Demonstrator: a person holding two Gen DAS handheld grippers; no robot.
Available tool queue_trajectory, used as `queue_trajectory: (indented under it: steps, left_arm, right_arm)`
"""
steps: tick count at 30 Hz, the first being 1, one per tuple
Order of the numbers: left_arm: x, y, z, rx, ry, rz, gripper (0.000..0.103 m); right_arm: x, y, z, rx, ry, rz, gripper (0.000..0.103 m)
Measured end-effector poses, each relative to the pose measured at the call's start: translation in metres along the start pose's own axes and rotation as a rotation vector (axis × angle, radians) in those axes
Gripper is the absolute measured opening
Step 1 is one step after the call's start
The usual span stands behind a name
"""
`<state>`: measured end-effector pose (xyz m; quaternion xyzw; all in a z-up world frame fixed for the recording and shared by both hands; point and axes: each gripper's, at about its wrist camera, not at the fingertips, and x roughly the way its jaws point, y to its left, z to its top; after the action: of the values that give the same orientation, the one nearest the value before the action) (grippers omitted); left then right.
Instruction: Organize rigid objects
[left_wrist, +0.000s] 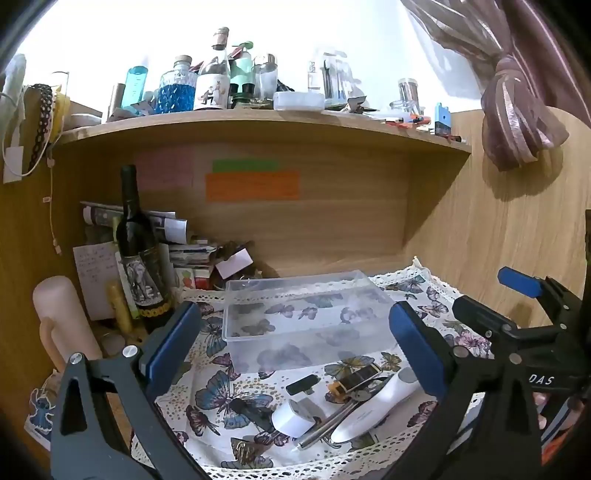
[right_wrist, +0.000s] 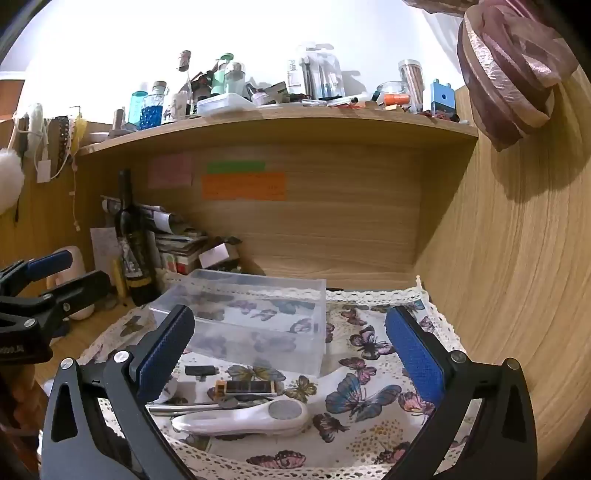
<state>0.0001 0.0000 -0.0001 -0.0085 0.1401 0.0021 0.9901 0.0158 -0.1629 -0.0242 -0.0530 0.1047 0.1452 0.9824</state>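
A clear plastic box (left_wrist: 303, 314) (right_wrist: 251, 321) stands empty on the butterfly cloth (left_wrist: 221, 398) (right_wrist: 369, 387). In front of it lie a white handheld device (left_wrist: 373, 410) (right_wrist: 251, 417), a silver pen (left_wrist: 332, 421) (right_wrist: 188, 408), a black and gold lighter (left_wrist: 356, 380) (right_wrist: 245, 388), a small black piece (left_wrist: 302, 385) (right_wrist: 200, 370) and a white roll (left_wrist: 293, 417). My left gripper (left_wrist: 295, 350) is open and empty above these items. My right gripper (right_wrist: 291, 350) is open and empty over them too.
A dark wine bottle (left_wrist: 138, 251) (right_wrist: 131, 240), a pale pink candle (left_wrist: 59, 317) and stacked papers (left_wrist: 177, 243) crowd the left back corner. A cluttered wooden shelf (left_wrist: 258, 125) (right_wrist: 277, 122) hangs overhead. A wooden side wall (right_wrist: 517, 258) closes the right.
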Motion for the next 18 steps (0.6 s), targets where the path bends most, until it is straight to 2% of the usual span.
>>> queue_trajectory:
  steps: [13, 14, 18]
  left_arm:
    - [-0.0028, -0.0057, 0.002, 0.001, -0.018, 0.029, 0.103]
    - [-0.0054, -0.0032, 0.0029, -0.009, -0.028, 0.001, 0.103]
    - [-0.0055, -0.0033, 0.003, -0.01, -0.029, 0.002, 0.103]
  right_arm:
    - [0.0004, -0.0017, -0.0014, -0.008, -0.007, 0.004, 0.103]
    - [0.0, -0.0005, -0.0015, -0.008, -0.009, 0.004, 0.103]
    - [-0.0008, 0.0021, 0.0016, -0.007, -0.011, 0.008, 0.103]
